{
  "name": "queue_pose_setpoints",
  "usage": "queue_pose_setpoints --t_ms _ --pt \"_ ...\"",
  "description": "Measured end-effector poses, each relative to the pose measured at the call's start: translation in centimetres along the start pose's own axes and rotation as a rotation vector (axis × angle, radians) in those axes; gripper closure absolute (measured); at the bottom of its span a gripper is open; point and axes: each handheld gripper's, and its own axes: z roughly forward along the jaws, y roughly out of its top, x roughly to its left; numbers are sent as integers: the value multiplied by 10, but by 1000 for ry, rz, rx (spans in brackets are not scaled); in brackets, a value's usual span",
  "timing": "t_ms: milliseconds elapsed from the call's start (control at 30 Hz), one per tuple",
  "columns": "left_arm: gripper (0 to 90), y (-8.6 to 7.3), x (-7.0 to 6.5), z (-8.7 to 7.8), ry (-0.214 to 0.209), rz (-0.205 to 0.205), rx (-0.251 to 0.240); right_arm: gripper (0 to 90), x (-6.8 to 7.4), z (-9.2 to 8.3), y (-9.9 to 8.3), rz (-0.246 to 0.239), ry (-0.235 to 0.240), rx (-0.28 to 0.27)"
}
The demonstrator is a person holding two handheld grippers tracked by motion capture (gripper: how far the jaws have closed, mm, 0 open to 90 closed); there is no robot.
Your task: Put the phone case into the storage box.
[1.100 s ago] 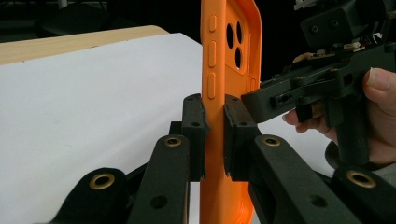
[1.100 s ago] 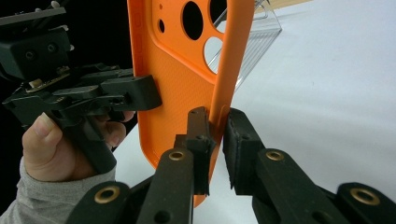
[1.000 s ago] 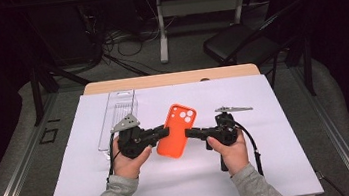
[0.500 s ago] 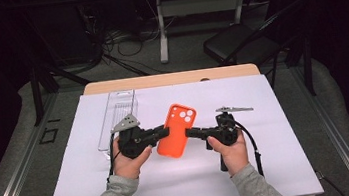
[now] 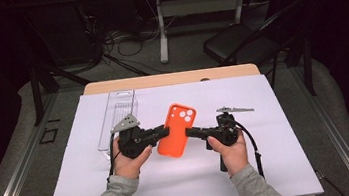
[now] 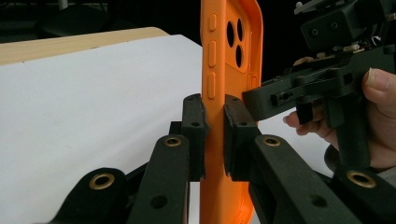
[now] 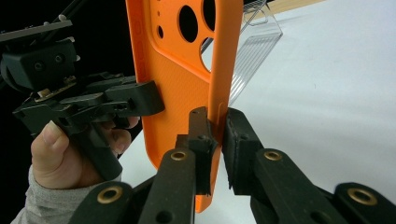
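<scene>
Orange phone case [image 5: 177, 129] hangs between both grippers, above the bench [image 5: 291, 164]. Left gripper [image 5: 165, 130] clamps its left edge; right gripper [image 5: 190, 133] clamps the opposite edge.

in the left gripper view the orange phone case [image 6: 224, 70] runs off the top and bottom edges, and its far rim is hidden behind the right gripper [image 6: 299, 93]. in the high view the clear plastic tray [image 5: 117, 116] left of the case is perhaps ribbed; too faint to tell.
</scene>
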Motion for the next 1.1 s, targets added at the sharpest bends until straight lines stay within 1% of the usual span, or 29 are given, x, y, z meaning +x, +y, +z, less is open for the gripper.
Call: queue_pose_setpoints --t_ms 400,567,1100 --pt "812 0 0 0 0 -4 -1 823 0 0 0 3 2 -5" --pt "810 0 1 0 -4 -12 -4 824 -1 0 -1 18 10 -9" --pt "802 0 1 0 0 -8 -6 826 -1 -1 -1 22 14 -12"
